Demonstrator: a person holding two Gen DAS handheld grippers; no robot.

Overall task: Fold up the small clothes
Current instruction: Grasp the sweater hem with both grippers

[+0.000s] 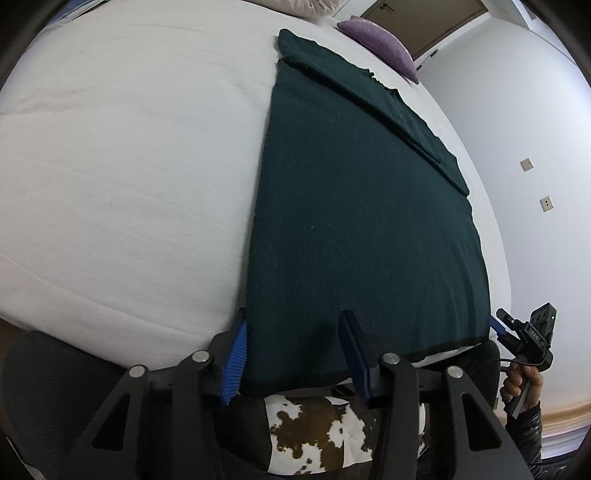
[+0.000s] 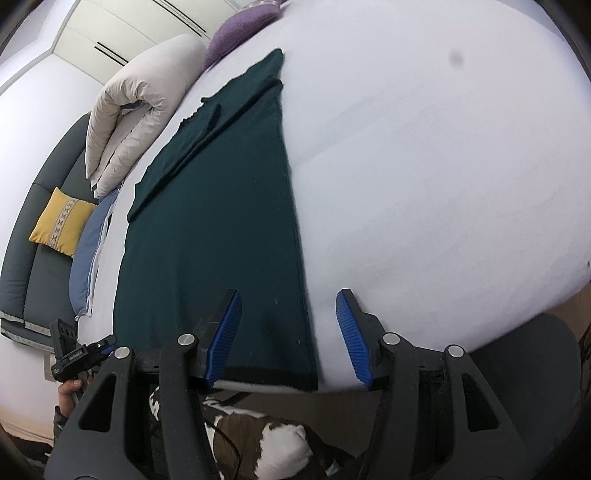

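Right now I am holding my left hand-held gripper [image 1: 291,354] tilted steeply down over the near edge of the bed [image 1: 122,177], its jaws parted and straddling the near left corner of the dark green garment [image 1: 354,221]. Its blue pads [image 1: 233,365] are not visibly pressing the cloth; whether the fingertips are touching it, I cannot tell. My right hand-held gripper [image 2: 286,334] is angling down likewise, jaws standing apart around the garment's near right corner, with the black-trimmed hem [image 2: 269,376] lying between the fingers and nothing clenched. My right hand [image 1: 519,384] is showing at the edge of the left wrist view, wrapped round its handle in a dark sleeve.

I am counting one garment, lying flat on the white bed sheet, running away from me, with one sleeve folded diagonally across its far part. Two grippers are at its hem, one at each corner.

Further out, a purple cushion [image 2: 236,29] is sitting beyond the garment's far end, a rolled pale duvet [image 2: 136,103] is lying to one side, a blue pillow [image 2: 88,254] is beside it, and a yellow cushion [image 2: 61,221] is resting on a grey sofa [image 2: 44,184]. Below the bed edge a brown-and-white cowhide-patterned fabric [image 1: 314,432] is showing. Nothing is lying on the garment.
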